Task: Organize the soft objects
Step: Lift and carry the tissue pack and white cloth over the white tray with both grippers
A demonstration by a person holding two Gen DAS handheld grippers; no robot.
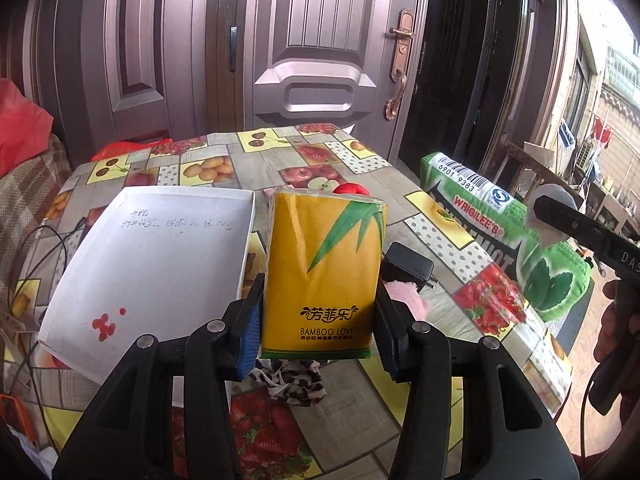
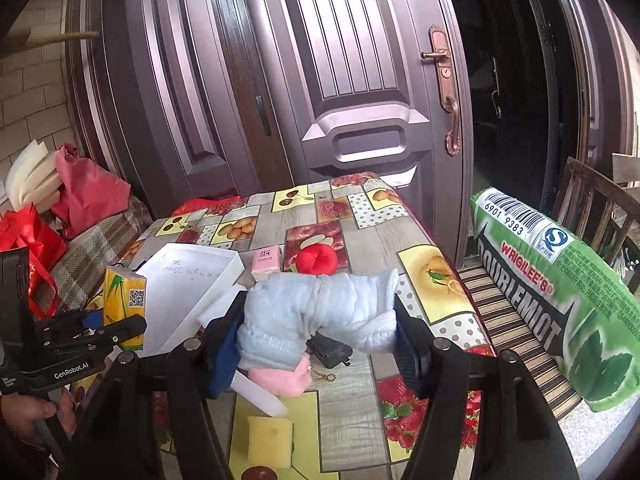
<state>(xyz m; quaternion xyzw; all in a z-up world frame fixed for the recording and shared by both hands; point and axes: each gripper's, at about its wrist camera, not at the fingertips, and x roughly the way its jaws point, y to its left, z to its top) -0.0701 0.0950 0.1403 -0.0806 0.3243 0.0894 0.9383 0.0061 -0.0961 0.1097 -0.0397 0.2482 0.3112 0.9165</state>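
The left wrist view shows the left gripper (image 1: 318,312) clamped on a yellow tissue pack (image 1: 323,276) marked "BAMBOO LOVE", held upright above the table (image 1: 256,156) with both pads pressing its sides. Directly below it lies a leopard-print cloth (image 1: 294,378), a thing the right wrist view does not show; a black charger (image 1: 408,270) and a pink fluffy item (image 1: 404,298) lie just right of the pack, and the white tray (image 1: 156,264), with handwriting and red spots inside, sits to the left. The right wrist view shows what the other view largely hides — the right gripper (image 2: 320,336) closed on a rolled pale-blue towel (image 2: 320,312), carried crosswise between the pads and clear of the tabletop. Beneath it appear the pink fluffy item (image 2: 280,380), the black charger (image 2: 330,350), a white foam strip (image 2: 260,394) and a yellow sponge (image 2: 269,442) near the front edge. Farther back sit a small pink tissue packet (image 2: 268,263) and a red stuffed ball (image 2: 318,260), beside the white tray (image 2: 188,288). This view also catches the left gripper (image 2: 116,330) from the side, the yellow tissue pack (image 2: 125,308) gripped near its lower end. A green gum-print pillow (image 2: 560,300) rests on the striped bench to the right of the table — off the tabletop, apart from both grippers.
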